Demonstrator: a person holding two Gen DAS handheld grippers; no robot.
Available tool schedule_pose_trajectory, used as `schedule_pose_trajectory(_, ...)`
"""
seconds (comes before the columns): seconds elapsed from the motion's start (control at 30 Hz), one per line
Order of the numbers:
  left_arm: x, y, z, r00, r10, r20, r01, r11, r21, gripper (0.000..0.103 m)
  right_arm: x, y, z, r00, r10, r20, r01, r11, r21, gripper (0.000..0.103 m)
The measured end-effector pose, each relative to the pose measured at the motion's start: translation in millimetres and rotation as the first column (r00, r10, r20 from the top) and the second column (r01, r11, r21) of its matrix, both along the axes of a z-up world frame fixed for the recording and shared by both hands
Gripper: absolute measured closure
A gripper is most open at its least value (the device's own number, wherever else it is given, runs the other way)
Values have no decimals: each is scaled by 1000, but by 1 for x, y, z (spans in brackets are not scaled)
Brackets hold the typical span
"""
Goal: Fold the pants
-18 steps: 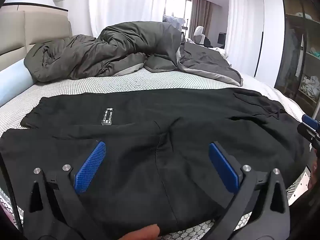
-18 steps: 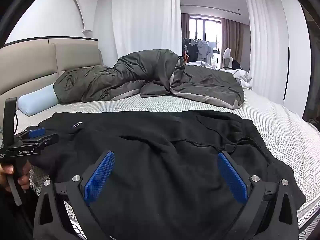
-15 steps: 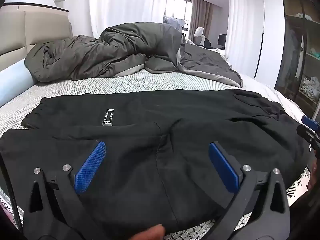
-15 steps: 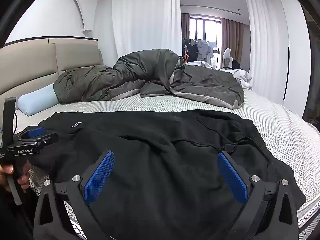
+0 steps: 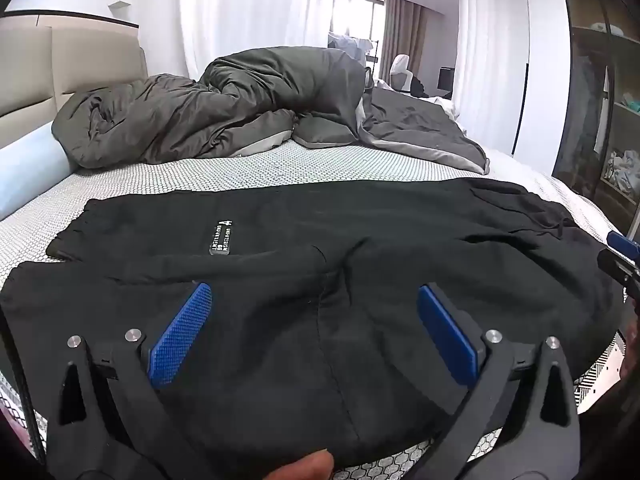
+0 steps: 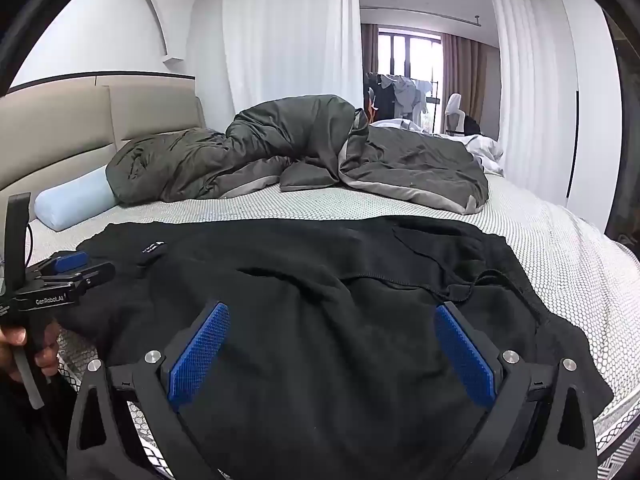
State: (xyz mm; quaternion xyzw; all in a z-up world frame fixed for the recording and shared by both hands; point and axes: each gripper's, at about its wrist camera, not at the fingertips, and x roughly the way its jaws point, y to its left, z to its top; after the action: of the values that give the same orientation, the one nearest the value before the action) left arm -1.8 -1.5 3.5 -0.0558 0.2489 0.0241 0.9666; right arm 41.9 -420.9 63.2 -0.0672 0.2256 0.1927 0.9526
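Observation:
Black pants point(image 5: 320, 264) lie spread across the near side of the bed, legs to the left, waistband with drawstring to the right; they also fill the right wrist view point(image 6: 320, 300). A small label patch point(image 5: 221, 237) sits on one leg. My left gripper point(image 5: 314, 320) is open and empty, hovering over the middle of the pants. My right gripper point(image 6: 332, 340) is open and empty, above the waist end near the drawstring point(image 6: 476, 280). The left gripper also shows at the left edge of the right wrist view point(image 6: 76, 270).
A crumpled dark grey duvet point(image 5: 248, 112) lies across the far half of the bed. A light blue bolster point(image 6: 72, 204) rests by the beige headboard point(image 6: 80, 124). The patterned mattress sheet point(image 5: 260, 172) shows between duvet and pants. A wardrobe point(image 5: 600, 100) stands at right.
The left wrist view has drifted very slightly. The pants lie as before and both grippers stay open.

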Motion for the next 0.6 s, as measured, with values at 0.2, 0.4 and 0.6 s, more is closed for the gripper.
schedule_pose_trajectory(0.2,1,2,-1,1000,2,2,-2,1000,5,1,5,-3,-1,1000,1,-10,-1,1000,9,0)
schedule_pose_trajectory(0.4,0,1,-1,1000,3,8,-3,1000,9,1,4,-3,1,1000,0,-6,0,1000,4,0)
schedule_pose_trajectory(0.6,-1,1,-2,1000,3,8,-3,1000,9,1,6,-5,1,1000,-4,-10,4,1000,7,0)
